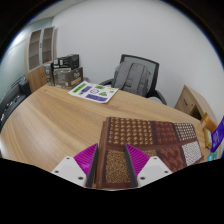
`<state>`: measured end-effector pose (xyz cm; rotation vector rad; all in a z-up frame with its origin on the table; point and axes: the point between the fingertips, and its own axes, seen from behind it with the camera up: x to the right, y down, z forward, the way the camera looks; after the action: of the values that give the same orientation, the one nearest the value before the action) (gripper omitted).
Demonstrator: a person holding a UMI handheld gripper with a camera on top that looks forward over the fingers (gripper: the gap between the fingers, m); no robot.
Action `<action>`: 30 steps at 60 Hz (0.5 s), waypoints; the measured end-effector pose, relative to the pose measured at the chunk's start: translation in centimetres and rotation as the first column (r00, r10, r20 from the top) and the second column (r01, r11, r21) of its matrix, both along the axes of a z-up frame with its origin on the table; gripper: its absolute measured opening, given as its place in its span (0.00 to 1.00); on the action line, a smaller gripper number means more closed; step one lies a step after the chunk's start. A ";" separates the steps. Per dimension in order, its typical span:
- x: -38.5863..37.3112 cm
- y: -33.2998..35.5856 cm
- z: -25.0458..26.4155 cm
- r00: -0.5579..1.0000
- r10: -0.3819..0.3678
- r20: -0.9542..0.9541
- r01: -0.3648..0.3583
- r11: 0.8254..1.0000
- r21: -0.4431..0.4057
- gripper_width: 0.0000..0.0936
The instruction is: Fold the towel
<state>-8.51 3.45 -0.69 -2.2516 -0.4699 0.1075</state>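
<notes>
Now my tongs (117,172) stand open, the near edge of the brown patterned towel (148,145) between them on the table (50,120).

One patterned towel (140,145), one wooden table (55,115), one office chair (135,75), one paper sheet (95,93), two gripper fingers (85,160).

Handheld two-finger gripper (118,168): two white angular fingers (70,170), each with a magenta-purple pad (87,158) on its inner face, pads triangular, plain, no visible markings.
</notes>
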 end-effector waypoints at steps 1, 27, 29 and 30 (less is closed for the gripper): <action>0.0 0.0 0.0 1.000 0.001 0.001 -0.001 1.000 -0.002 0.52; -4.2 -1.6 5.0 0.980 0.011 -0.199 -0.021 0.999 -0.045 0.05; -5.1 -2.2 6.6 0.970 0.028 -0.242 -0.038 0.999 -0.038 0.05; -5.6 -2.4 7.4 0.965 0.036 -0.261 -0.047 0.998 -0.033 0.05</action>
<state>-14.09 1.03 6.66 -2.2246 -0.3754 0.4329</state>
